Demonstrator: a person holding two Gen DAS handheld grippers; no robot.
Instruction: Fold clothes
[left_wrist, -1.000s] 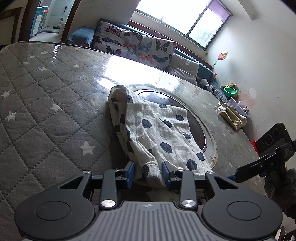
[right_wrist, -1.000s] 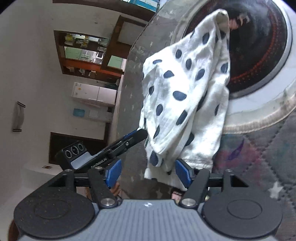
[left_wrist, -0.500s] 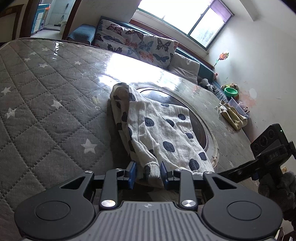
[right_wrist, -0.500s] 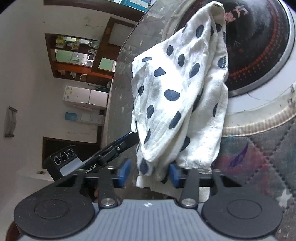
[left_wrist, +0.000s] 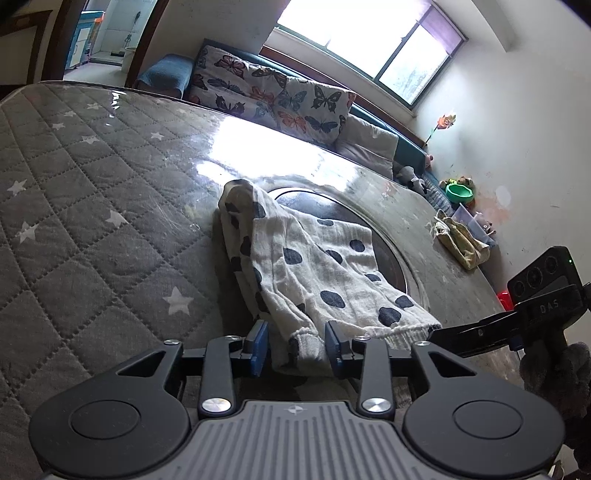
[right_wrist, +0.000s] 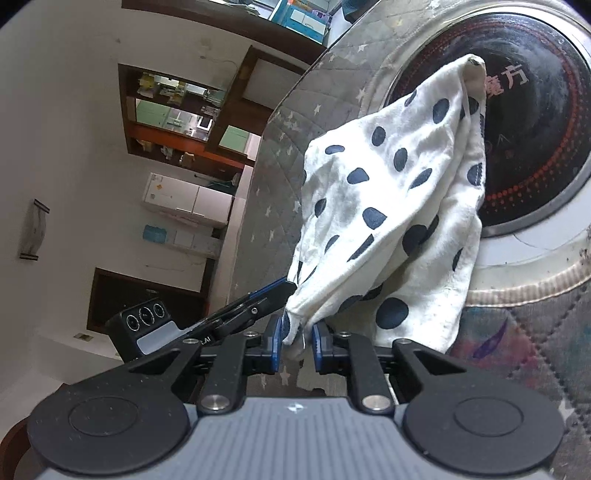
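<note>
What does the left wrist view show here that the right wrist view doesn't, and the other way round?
Only the left wrist: a window, a butterfly-print sofa, and a yellowish cloth at the table's far edge. Only the right wrist: a doorway with shelves, white cabinets, and red lettering on the dark disc. Both: the dotted garment on the quilted table, its near edge between each claw's pads, and the other claw alongside.
</note>
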